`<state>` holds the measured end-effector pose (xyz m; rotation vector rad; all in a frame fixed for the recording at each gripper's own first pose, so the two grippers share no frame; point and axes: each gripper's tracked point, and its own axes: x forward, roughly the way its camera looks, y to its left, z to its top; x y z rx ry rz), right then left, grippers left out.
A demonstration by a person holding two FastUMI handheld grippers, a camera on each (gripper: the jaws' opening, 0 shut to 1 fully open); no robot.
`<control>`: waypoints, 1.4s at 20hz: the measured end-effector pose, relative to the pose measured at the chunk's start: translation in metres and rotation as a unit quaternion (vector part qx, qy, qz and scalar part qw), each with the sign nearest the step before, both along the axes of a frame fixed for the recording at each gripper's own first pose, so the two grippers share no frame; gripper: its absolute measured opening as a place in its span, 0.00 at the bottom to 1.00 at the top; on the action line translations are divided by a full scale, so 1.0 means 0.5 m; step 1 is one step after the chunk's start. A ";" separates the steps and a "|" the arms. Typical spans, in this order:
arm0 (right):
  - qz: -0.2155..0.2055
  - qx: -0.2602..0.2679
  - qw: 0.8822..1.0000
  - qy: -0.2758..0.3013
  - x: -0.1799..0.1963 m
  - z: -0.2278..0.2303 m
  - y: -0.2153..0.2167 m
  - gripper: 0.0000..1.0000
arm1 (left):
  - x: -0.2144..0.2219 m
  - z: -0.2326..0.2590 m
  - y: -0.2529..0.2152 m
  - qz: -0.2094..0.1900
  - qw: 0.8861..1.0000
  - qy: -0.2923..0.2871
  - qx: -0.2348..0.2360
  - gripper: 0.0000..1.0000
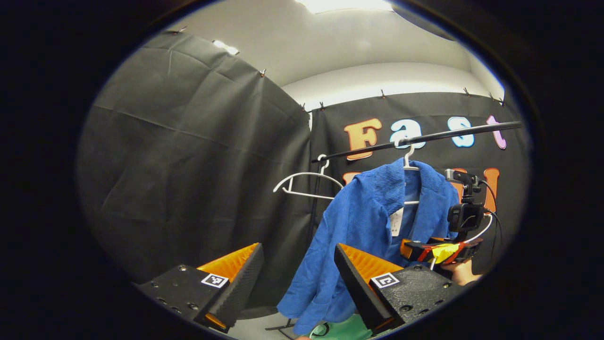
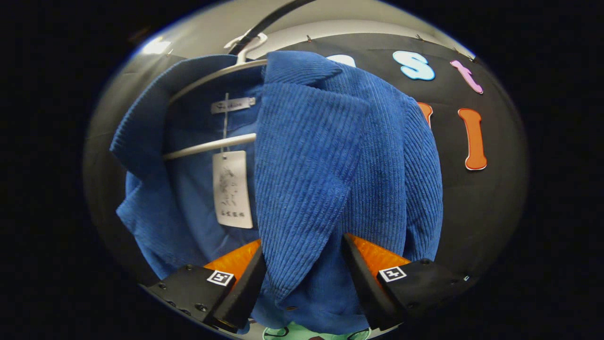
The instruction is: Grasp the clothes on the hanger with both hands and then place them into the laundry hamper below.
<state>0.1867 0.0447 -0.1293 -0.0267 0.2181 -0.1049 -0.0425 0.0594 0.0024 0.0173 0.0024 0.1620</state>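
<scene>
Blue corduroy jacket (image 2: 330, 156) on hanger (image 2: 212, 144), right gripper (image 2: 302, 278) spread around its front

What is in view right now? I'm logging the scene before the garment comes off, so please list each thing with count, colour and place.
corduroy jacket: one, blue, hanging on a hanger from the rail, front flap between the right tongs' fingers
white hanger: one, inside the jacket, hooked on the rail
empty hanger: one, white, on the rail beside the jacket
clothes rail: one, black, across the booth wall
paper tag: one, white, hanging inside the jacket
laundry hamper: one, green, partly seen below the jacket
left tongs: open, short of the jacket
right tongs: open around the jacket's front edge, not yet closed
hand: one, holding the right tongs
</scene>
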 end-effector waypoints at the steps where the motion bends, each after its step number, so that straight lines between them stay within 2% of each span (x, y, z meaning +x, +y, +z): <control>1: -0.001 0.006 1.000 -0.005 0.003 0.008 -0.008 0.95 | -0.004 -0.003 0.008 0.005 1.000 0.002 0.004 0.92; 2: -0.003 0.016 1.000 -0.011 -0.002 0.017 -0.020 0.95 | -0.007 -0.006 0.012 0.006 1.000 0.004 0.006 0.95; 4: -0.016 0.028 0.999 -0.025 -0.020 0.034 -0.043 0.56 | 0.000 -0.016 0.005 -0.003 1.000 0.007 0.004 0.93; 6: -0.002 0.032 0.999 -0.044 -0.050 0.069 -0.054 0.16 | 0.020 -0.035 -0.023 -0.027 1.000 0.016 -0.004 0.92; 8: -0.001 0.031 0.997 -0.069 -0.084 0.120 -0.073 0.16 | 0.049 -0.058 -0.076 -0.067 0.997 0.025 -0.015 0.92; 9: 0.002 0.029 0.996 -0.087 -0.108 0.152 -0.085 0.08 | 0.066 -0.071 -0.107 -0.089 0.995 0.030 -0.023 0.92; 10: 0.005 0.022 0.995 -0.099 -0.127 0.184 -0.095 0.08 | 0.084 -0.090 -0.138 -0.112 0.992 0.040 -0.035 0.95; 11: 0.009 0.017 0.994 -0.110 -0.148 0.218 -0.103 0.08 | 0.103 -0.107 -0.173 -0.136 0.988 0.049 -0.051 0.92; 12: 0.015 0.013 0.992 -0.122 -0.166 0.248 -0.103 0.08 | 0.122 -0.120 -0.212 -0.161 0.983 0.054 -0.071 0.95; 14: 0.025 0.005 0.989 -0.146 -0.203 0.309 -0.104 0.08 | 0.162 -0.137 -0.282 -0.207 0.970 0.056 -0.119 0.93; 16: 0.033 -0.009 0.984 -0.174 -0.236 0.371 -0.103 0.07 | 0.204 -0.152 -0.329 -0.227 0.961 0.064 -0.143 0.92; 17: 0.040 -0.014 0.982 -0.183 -0.250 0.390 -0.097 0.07 | 0.226 -0.155 -0.346 -0.227 0.961 0.064 -0.142 0.95; 19: 0.051 -0.023 0.978 -0.199 -0.273 0.429 -0.086 0.07 | 0.269 -0.145 -0.368 -0.217 0.966 0.046 -0.129 0.92; 20: 0.057 -0.027 0.977 -0.205 -0.285 0.443 -0.081 0.07 | 0.299 -0.136 -0.371 -0.208 0.970 0.030 -0.122 0.99; 21: 0.064 -0.030 0.975 -0.211 -0.292 0.454 -0.074 0.07 | 0.325 -0.130 -0.369 -0.194 0.974 0.014 -0.117 0.92; 25: 0.064 -0.034 0.973 -0.220 -0.320 0.464 -0.081 0.08 | 0.388 -0.121 -0.307 -0.115 0.989 -0.023 -0.093 0.91; 27: 0.063 -0.021 0.974 -0.216 -0.318 0.457 -0.092 0.08 | 0.390 -0.108 -0.260 -0.088 0.991 -0.039 -0.091 0.89; 28: 0.061 -0.014 0.975 -0.212 -0.317 0.451 -0.102 0.08 | 0.387 -0.103 -0.235 -0.078 0.992 -0.046 -0.092 0.93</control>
